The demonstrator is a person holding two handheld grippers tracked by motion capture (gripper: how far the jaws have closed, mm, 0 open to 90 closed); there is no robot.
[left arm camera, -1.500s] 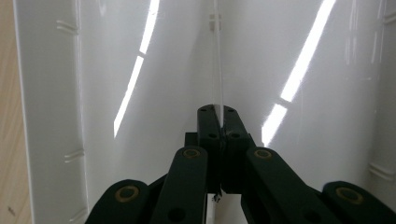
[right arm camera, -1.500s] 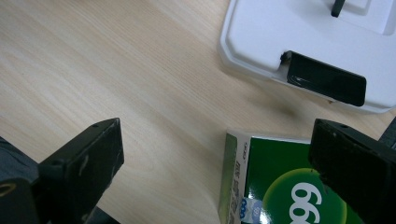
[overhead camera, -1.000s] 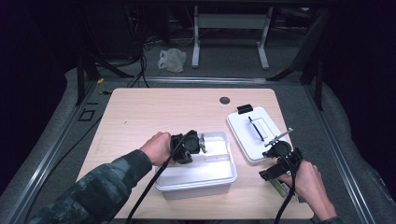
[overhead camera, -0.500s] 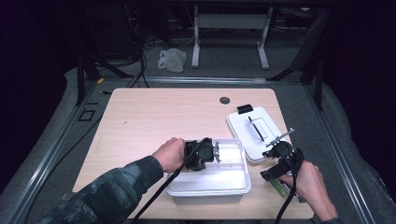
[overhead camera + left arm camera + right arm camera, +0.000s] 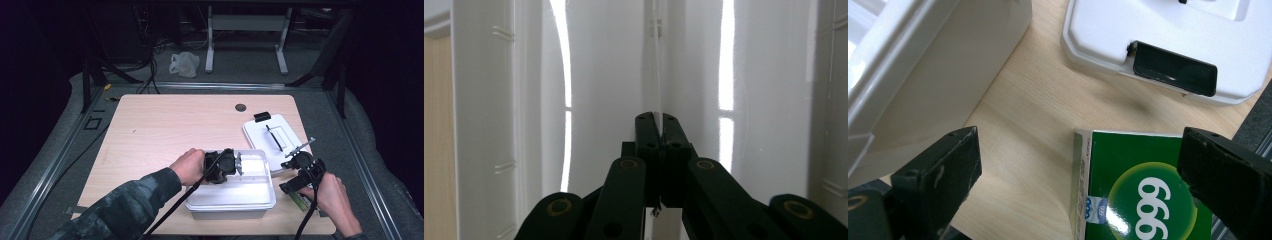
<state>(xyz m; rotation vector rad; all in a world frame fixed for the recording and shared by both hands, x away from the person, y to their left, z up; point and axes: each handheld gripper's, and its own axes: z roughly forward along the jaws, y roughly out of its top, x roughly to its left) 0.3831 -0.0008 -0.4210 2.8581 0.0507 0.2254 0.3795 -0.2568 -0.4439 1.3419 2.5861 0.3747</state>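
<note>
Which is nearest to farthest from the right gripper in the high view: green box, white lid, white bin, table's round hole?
1. Green box, right under the right gripper, near edge.
2. White lid, just beyond it.
3. White bin, to its left.
4. Round hole, far side of the table.
Lid and bin are close to call.

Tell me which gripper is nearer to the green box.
Right. The right gripper hovers over the green box, jaws open either side of it. The left gripper is farther off, shut on the wall of the white bin.

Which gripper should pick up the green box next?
Right. The right gripper hangs with jaws open astride the green cardboard box; the left gripper is shut on the white plastic bin's wall.
</note>
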